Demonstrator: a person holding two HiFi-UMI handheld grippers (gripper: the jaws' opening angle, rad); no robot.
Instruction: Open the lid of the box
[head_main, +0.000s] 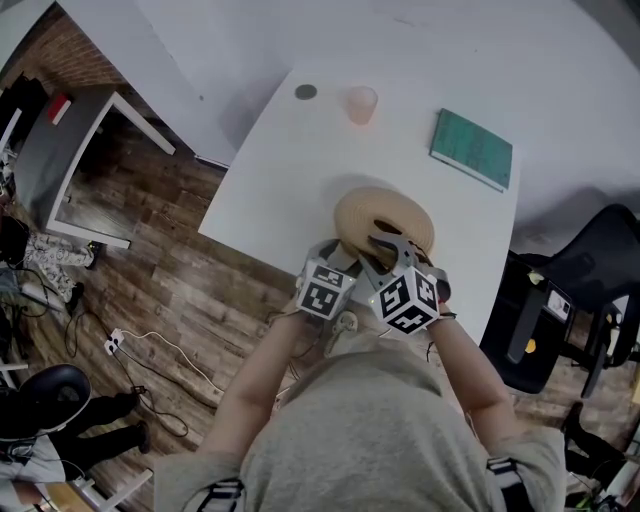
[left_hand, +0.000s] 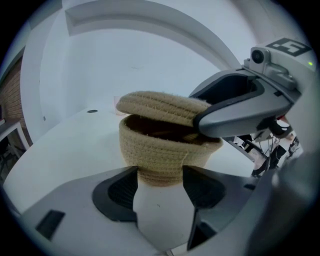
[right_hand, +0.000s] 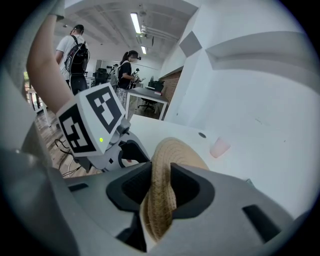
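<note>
The right gripper (right_hand: 161, 171) is pinching the edge of the woven lid (right_hand: 174, 149), with the rim squeezed flat between its two pads. In the left gripper view the lid sits tilted over the box. Its near side is raised off the box's rim and a dark gap shows underneath.

The left gripper (left_hand: 160, 176) is closed on the foot of the box (left_hand: 165, 147), with one pad pressing against each side of the lower wall. The box is a round one of coiled rope. It stands upright on the white desk (head_main: 290, 170), close to the edge nearest the person.

Beyond the box, well apart from it, stands a small pink cup (head_main: 361, 104). A dark round disc (head_main: 306, 92) lies farther left than the box, near the far edge. A green book (head_main: 471, 148) lies flat beyond the box and to its right.
</note>
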